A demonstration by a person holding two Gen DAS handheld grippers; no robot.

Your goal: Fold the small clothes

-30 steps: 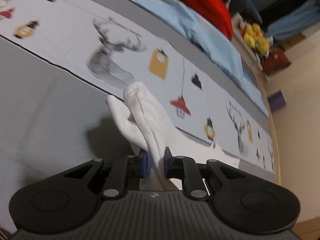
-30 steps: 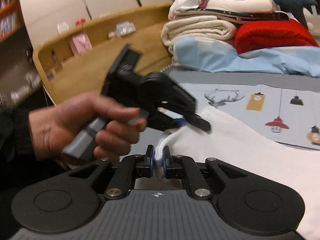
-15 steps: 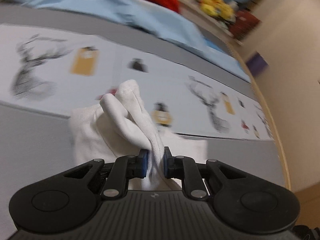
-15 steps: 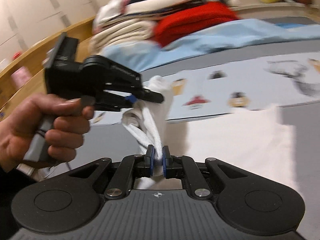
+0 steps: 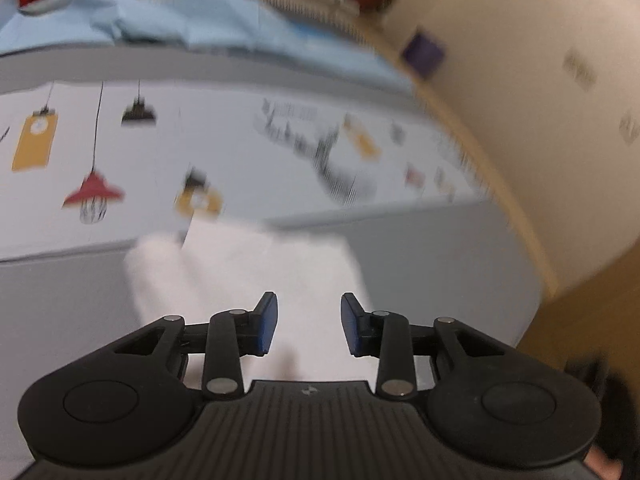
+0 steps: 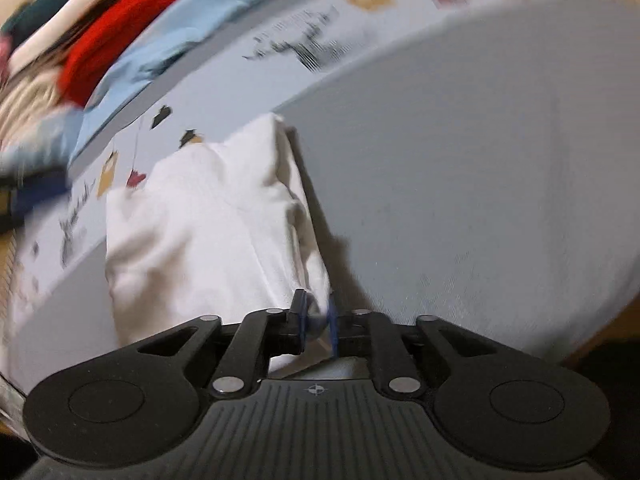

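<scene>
A small white garment [image 5: 248, 264] lies flat and folded over on the grey bed cover [image 5: 432, 272]. My left gripper [image 5: 308, 326] hovers just above its near part. Its jaws are opening and stand well apart, with nothing pinched between the blue pads [image 5: 267, 322]. In the right wrist view the white garment [image 6: 200, 224] stretches away from my right gripper [image 6: 317, 323]. That gripper's jaws are opening, and a bunched corner of the cloth still fills the narrow gap between them. Both views are blurred by motion.
A printed sheet [image 5: 240, 140] with deer and lamps runs across the bed behind the garment. Folded clothes are piled at the back, among them a light blue cloth [image 5: 160, 20] and a red knit [image 6: 120, 32]. The bed's wooden rim [image 5: 502, 188] curves along the right.
Both grippers swung the lifted cloth over and down onto the bed. The left gripper let go and spread its jaws. The right gripper's gap widened a little, with cloth still in it.
</scene>
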